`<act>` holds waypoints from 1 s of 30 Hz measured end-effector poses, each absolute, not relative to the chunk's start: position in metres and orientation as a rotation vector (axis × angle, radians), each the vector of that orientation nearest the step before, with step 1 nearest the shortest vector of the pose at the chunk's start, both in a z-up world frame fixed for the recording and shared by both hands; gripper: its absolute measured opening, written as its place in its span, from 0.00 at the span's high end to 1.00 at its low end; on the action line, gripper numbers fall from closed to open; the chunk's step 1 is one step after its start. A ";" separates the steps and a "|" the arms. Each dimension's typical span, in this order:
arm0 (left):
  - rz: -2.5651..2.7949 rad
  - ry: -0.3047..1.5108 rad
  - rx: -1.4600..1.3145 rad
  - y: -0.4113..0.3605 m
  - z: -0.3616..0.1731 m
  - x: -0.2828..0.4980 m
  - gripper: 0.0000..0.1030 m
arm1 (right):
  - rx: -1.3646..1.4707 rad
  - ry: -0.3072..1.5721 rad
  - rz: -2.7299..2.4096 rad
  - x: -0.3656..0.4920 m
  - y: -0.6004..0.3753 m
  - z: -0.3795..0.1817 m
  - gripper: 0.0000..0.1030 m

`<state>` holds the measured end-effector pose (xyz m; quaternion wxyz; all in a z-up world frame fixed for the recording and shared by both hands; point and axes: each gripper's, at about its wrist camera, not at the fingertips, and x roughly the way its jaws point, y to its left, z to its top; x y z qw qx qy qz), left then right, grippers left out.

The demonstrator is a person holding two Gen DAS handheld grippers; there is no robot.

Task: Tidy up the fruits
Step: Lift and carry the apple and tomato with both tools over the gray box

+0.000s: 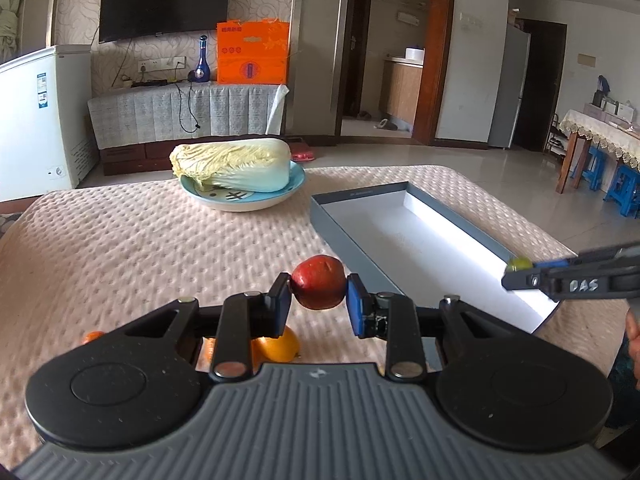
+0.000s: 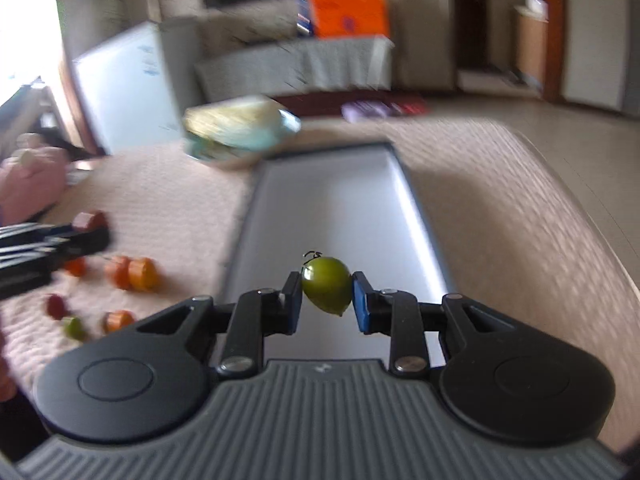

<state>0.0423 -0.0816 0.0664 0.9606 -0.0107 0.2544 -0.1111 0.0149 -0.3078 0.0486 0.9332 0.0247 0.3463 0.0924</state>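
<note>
Pink quilted fabric covers the table on which all work items are laid. Toward the right side of this cover, a long shallow box with grey walls and a white floor is placed; no fruit is seen resting on its floor. Beyond the box's far left corner, a pale blue plate is set, and a napa cabbage is laid across it. The left gripper is clamped on a red fruit, which is held between the blue pads, clear of the cover and just beside the near left wall of the box. The right gripper is clamped on a small green fruit, held above the near end of the box floor; in the left wrist view this green fruit is seen at the box's right wall. Loose fruits are left on the cover to the left of the box: an orange fruit partly hidden under the left gripper, and, in the blurred right wrist view, several orange pieces, one dark red piece and one small green piece.
</note>
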 end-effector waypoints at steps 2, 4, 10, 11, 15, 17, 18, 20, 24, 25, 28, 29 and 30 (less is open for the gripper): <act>-0.231 0.516 -0.025 -0.085 0.066 0.044 0.67 | 0.057 0.769 0.144 0.016 -0.314 0.038 0.71; -0.240 0.515 -0.031 -0.088 0.067 0.045 0.67 | 0.065 0.808 0.128 0.013 -0.316 0.031 0.71; -0.271 0.515 -0.030 -0.101 0.067 0.045 0.67 | 0.110 0.838 0.138 0.000 -0.320 0.026 0.71; -0.276 0.516 -0.026 -0.104 0.066 0.046 0.67 | 0.141 0.844 0.145 0.000 -0.323 0.027 0.71; -0.288 0.516 -0.002 -0.114 0.064 0.048 0.67 | 0.174 0.865 0.178 -0.004 -0.322 0.028 0.71; -0.292 0.520 -0.001 -0.119 0.063 0.051 0.67 | 0.157 0.851 0.182 -0.005 -0.319 0.030 0.71; -0.296 0.520 -0.002 -0.121 0.063 0.052 0.67 | 0.154 0.841 0.182 -0.006 -0.319 0.031 0.71; -0.307 0.518 -0.002 -0.126 0.063 0.056 0.67 | 0.118 0.812 0.166 -0.007 -0.318 0.036 0.71; -0.338 0.501 0.017 -0.144 0.063 0.065 0.67 | 0.090 0.788 0.160 -0.006 -0.317 0.040 0.71; -0.347 0.496 0.025 -0.150 0.062 0.069 0.67 | 0.086 0.788 0.164 -0.006 -0.316 0.040 0.71; -0.362 0.489 0.048 -0.167 0.058 0.081 0.67 | 0.072 0.790 0.174 -0.005 -0.313 0.040 0.71; -0.363 0.491 0.053 -0.172 0.056 0.085 0.67 | 0.071 0.796 0.176 -0.004 -0.312 0.039 0.71; -0.363 0.496 0.053 -0.176 0.054 0.090 0.67 | 0.069 0.803 0.178 -0.003 -0.312 0.038 0.71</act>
